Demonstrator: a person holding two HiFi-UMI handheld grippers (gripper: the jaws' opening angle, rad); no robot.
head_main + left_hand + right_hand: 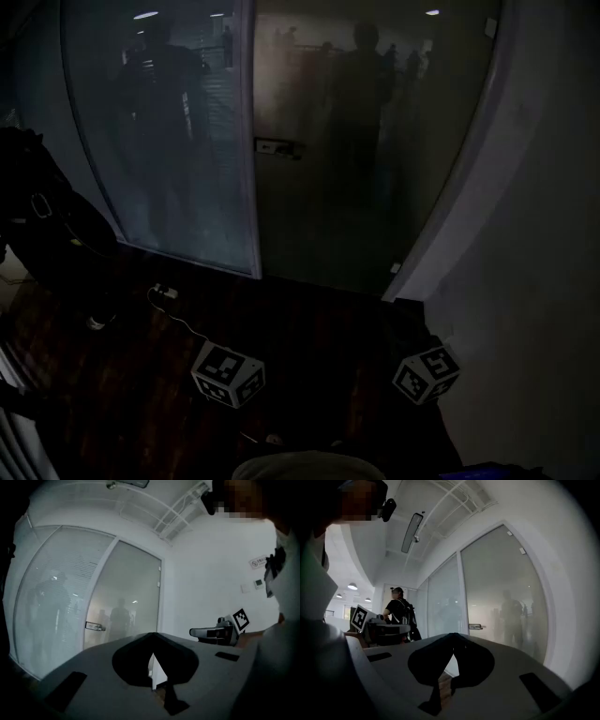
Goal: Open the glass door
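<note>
Left claw (152,636) and right claw (452,636) are both held low over the dark wooden floor (309,328), side by side, level and pointing at the door. Left: jaws pinched tip to tip, nothing in them. Right: same, closed and empty. The frosted glass door (356,141) is straight ahead and looks closed, well apart from both claws. Its small dark metal handle (278,147) sits on its left edge, beside the fixed frosted glass panel (159,141). The white wall (534,281) is right of the door.
</note>
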